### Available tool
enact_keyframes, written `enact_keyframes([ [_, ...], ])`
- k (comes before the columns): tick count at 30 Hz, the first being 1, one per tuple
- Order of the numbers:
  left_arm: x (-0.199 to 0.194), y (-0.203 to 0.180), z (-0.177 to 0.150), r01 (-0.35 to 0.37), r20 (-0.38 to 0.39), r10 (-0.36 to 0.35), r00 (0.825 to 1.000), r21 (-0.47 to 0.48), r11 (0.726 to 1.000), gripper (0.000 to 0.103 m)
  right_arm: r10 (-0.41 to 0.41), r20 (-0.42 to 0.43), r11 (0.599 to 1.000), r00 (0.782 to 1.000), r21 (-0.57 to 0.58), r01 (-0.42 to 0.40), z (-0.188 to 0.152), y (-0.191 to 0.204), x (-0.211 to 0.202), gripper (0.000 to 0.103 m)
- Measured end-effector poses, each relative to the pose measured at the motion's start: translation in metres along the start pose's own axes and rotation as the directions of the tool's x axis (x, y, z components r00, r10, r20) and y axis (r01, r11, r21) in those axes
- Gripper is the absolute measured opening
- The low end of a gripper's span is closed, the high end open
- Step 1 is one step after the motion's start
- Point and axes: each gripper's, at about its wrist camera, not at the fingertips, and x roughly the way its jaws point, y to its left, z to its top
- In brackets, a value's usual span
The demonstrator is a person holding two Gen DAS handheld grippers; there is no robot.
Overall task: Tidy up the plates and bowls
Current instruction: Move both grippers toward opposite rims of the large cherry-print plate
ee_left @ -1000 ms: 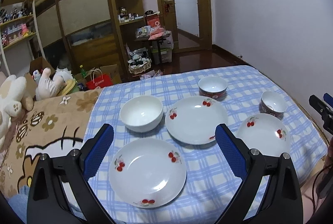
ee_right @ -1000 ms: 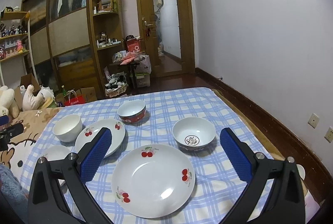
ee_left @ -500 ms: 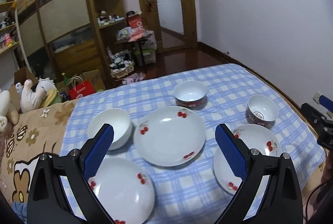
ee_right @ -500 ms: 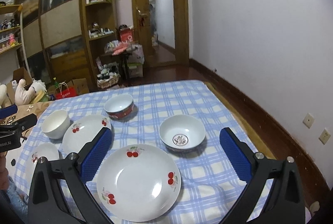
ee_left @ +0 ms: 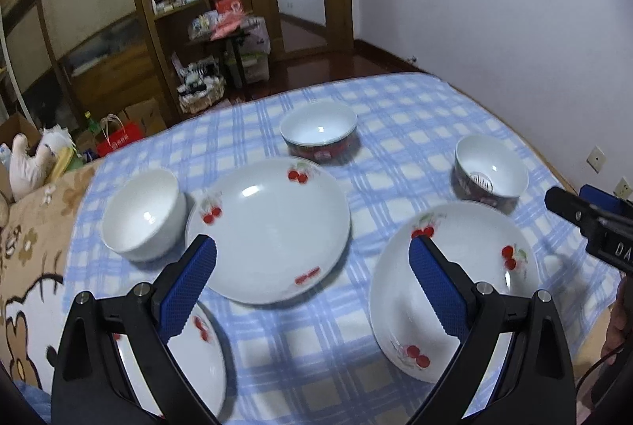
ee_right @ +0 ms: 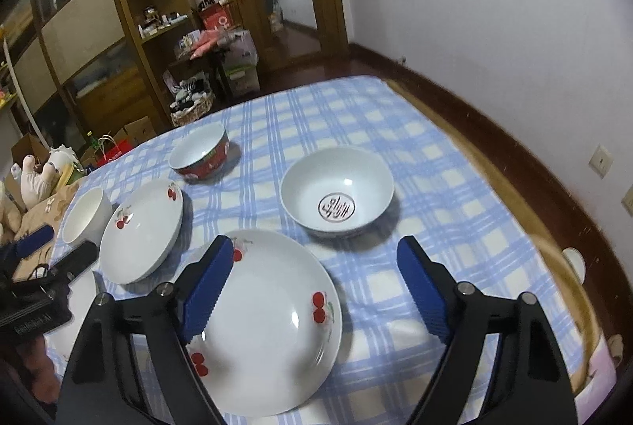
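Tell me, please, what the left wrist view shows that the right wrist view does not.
Only the left wrist view shows the near-left plate under the left tongs. Only the right wrist view shows the closing right tongs, with nothing gripped, and the round emblem plainly. Both show the middle plate, white bowl, red bowl and checked cloth.

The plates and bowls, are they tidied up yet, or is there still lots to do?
Nothing is stacked yet. The three cherry plates and three bowls lie apart on the checked cloth. The right claw, empty, is closing above one plate; the left claw is open and empty. All the stacking remains.
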Motion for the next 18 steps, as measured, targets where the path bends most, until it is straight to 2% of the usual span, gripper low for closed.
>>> enact_keyframes([
  [3,0.012,-0.003,-0.008,0.029,-0.046,-0.029,0.999,0.001,1.0,0.097,-0.013,-0.037,1.0,0.999,0.0,0.013,-0.003,-0.002,0.011,0.089],
  [6,0.026,-0.007,-0.017,0.055,-0.108,-0.055,0.993,0.004,0.998,0.097,0.02,-0.061,1.0,0.998,0.02,-0.019,-0.006,-0.006,0.019,0.089],
  [12,0.045,-0.016,-0.033,0.069,-0.188,-0.064,0.98,0.02,0.997,0.097,0.011,-0.118,1.0,0.993,-0.001,-0.011,-0.009,-0.001,0.03,0.088],
  [15,0.055,-0.019,-0.037,0.081,-0.218,-0.077,0.973,0.008,0.997,0.096,0.006,-0.176,1.0,0.984,-0.002,-0.006,-0.013,-0.002,0.044,0.074],
  [17,0.058,-0.019,-0.039,0.078,-0.235,-0.075,0.969,0.004,0.997,0.086,0.006,-0.212,1.0,0.977,0.005,-0.005,-0.015,-0.004,0.053,0.071],
  [18,0.061,-0.02,-0.041,0.081,-0.255,-0.078,0.964,0.0,0.997,0.077,0.006,-0.22,1.0,0.976,0.007,-0.005,-0.016,-0.004,0.055,0.071],
])
